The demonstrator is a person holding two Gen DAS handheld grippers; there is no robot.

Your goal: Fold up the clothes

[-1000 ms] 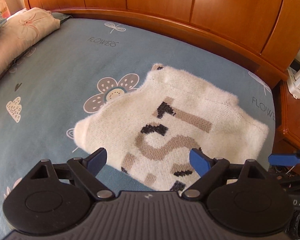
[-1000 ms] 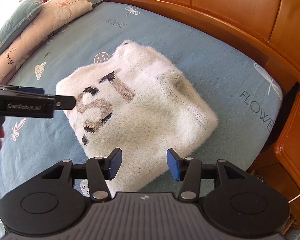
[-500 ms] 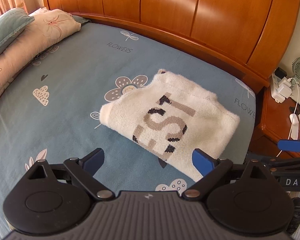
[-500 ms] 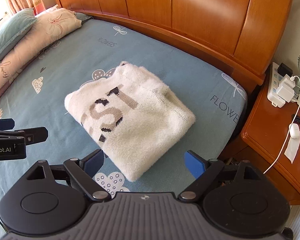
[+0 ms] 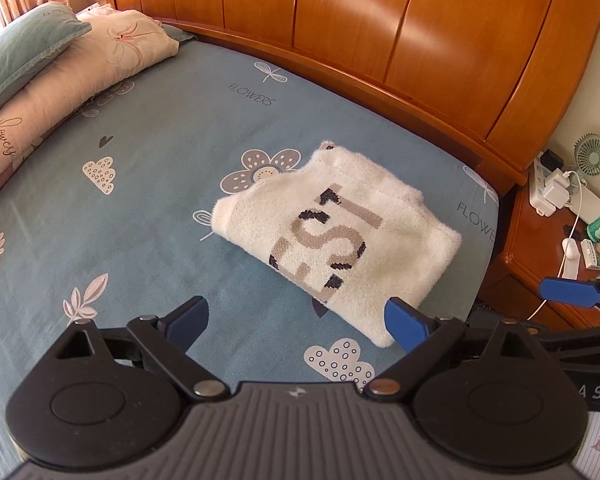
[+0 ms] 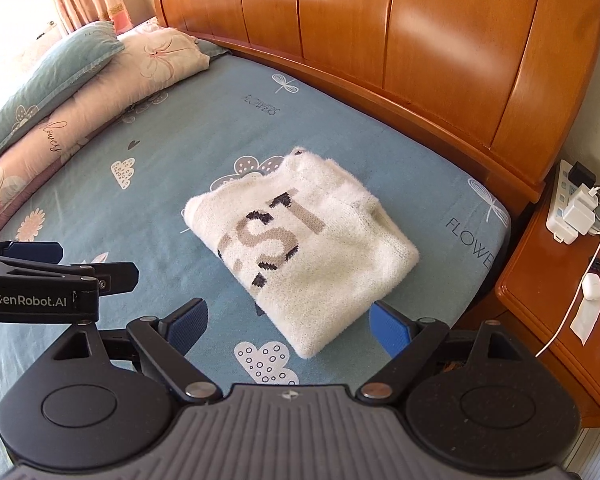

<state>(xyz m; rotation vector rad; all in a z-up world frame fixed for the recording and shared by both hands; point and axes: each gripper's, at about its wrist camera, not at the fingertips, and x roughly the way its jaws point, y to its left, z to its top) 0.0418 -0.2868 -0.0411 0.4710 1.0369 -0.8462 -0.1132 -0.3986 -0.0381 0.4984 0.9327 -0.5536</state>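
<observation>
White knit sweater point(image 5: 340, 240) lies folded into a compact rectangle on the bed point(image 5: 140, 200), near the headboard point(image 5: 420, 40); folding looks complete, nothing visibly left. Left tool point(image 5: 298, 320) and right tool point(image 6: 288, 326) both gape wide, nothing between the jaws. Versus the earlier frames: both tools sit higher and farther back, sweater appears smaller.

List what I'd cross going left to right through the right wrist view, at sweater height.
Left gripper → bare blue sheet → folded white sweater → sheet's FLOWERS print → wooden nightstand → white charging cable.
</observation>
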